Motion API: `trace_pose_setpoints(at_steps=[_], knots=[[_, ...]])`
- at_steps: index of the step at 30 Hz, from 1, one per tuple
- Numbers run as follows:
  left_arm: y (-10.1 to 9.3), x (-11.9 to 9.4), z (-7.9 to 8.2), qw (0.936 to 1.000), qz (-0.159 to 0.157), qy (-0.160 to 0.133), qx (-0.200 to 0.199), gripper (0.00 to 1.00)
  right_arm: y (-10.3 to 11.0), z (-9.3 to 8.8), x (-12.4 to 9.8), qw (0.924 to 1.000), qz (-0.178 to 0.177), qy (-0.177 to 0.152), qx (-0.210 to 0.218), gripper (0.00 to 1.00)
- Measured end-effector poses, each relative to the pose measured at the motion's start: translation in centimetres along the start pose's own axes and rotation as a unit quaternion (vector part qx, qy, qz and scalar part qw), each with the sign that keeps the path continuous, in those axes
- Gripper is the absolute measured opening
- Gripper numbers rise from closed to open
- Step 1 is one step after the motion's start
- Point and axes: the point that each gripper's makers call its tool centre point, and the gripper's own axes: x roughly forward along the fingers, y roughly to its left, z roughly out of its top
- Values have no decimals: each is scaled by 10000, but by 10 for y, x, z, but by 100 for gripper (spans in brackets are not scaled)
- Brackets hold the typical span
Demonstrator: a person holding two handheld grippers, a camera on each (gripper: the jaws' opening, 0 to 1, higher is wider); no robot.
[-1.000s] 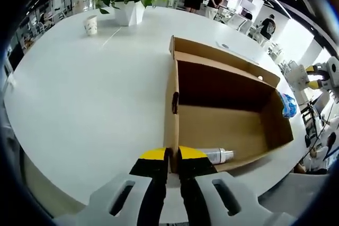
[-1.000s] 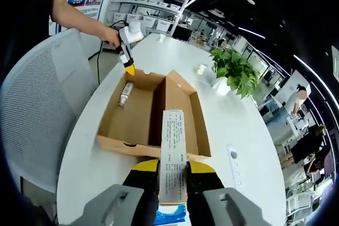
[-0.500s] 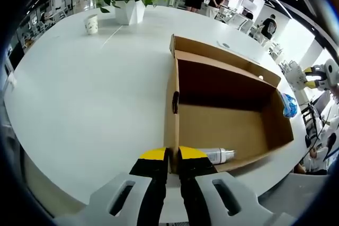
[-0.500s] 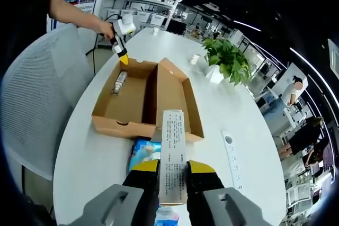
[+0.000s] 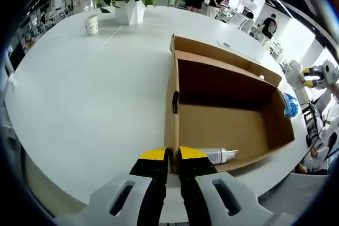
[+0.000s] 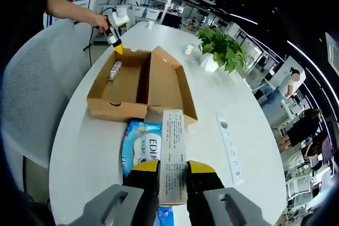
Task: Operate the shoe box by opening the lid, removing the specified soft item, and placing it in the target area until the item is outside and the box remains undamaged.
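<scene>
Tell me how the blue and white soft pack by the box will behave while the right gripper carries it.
The soft pack will probably sag: it hangs from the right gripper, which pinches only its printed flap. It looks light for its size, being lifted by that thin flap. The glossy wrapper may be slippery, so the flap could slide out.

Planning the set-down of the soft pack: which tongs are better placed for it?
Right. The right tongs already grip the blue soft pack outside the box; the left tongs are clamped on the box wall.
</scene>
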Motion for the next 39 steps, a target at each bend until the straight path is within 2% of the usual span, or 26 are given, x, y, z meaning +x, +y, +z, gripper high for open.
trace_pose_setpoints(at_steps=[21,30,39], knots=[[2,3,0,10000,47,26,72,5,-15,-57,8,9991,56,408,48,15],[3,3,0,10000,34,6,68,5,-14,-68,13,9984,106,553,66,15],[4,3,1,10000,33,1,76,5,-18,-94,15,9966,185,800,91,15]])
